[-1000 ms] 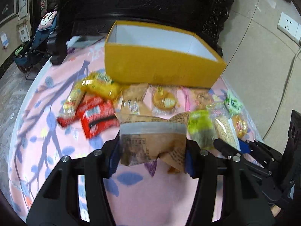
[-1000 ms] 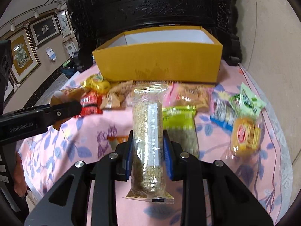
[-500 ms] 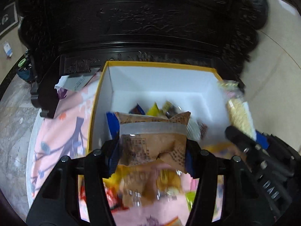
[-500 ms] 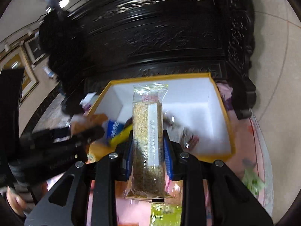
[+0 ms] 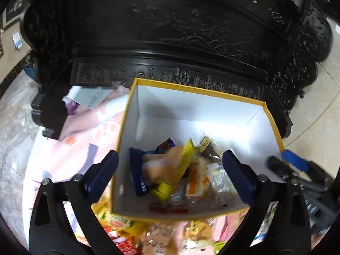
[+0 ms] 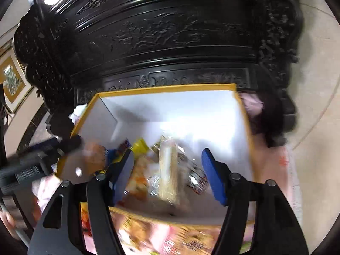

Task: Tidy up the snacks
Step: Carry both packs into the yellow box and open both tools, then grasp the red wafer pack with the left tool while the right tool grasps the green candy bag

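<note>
A yellow box [image 5: 214, 92] with white inside walls stands on the pink tablecloth, and both grippers hover over its near half. My left gripper [image 5: 171, 172] is opening wide; the brown snack packet [image 5: 163, 165], blurred, drops free between its fingers onto several packets in the box. My right gripper [image 6: 167, 170] is opening too; the long grain bar [image 6: 167, 170] has left its pads and falls, blurred, into the box [image 6: 165, 88]. The right gripper's tip [image 5: 282, 165] shows at the box's right edge in the left wrist view.
A dark carved wooden cabinet [image 5: 180, 31] rises right behind the box. More snack packets [image 5: 119, 225] lie on the cloth in front of the box. A white paper [image 5: 89, 97] lies at the back left. Tiled floor [image 6: 314, 85] lies off the table's right edge.
Both grippers carried their packets forward from the table to over the box, then opened. The brown packet and the grain bar are now loose and falling into it.
</note>
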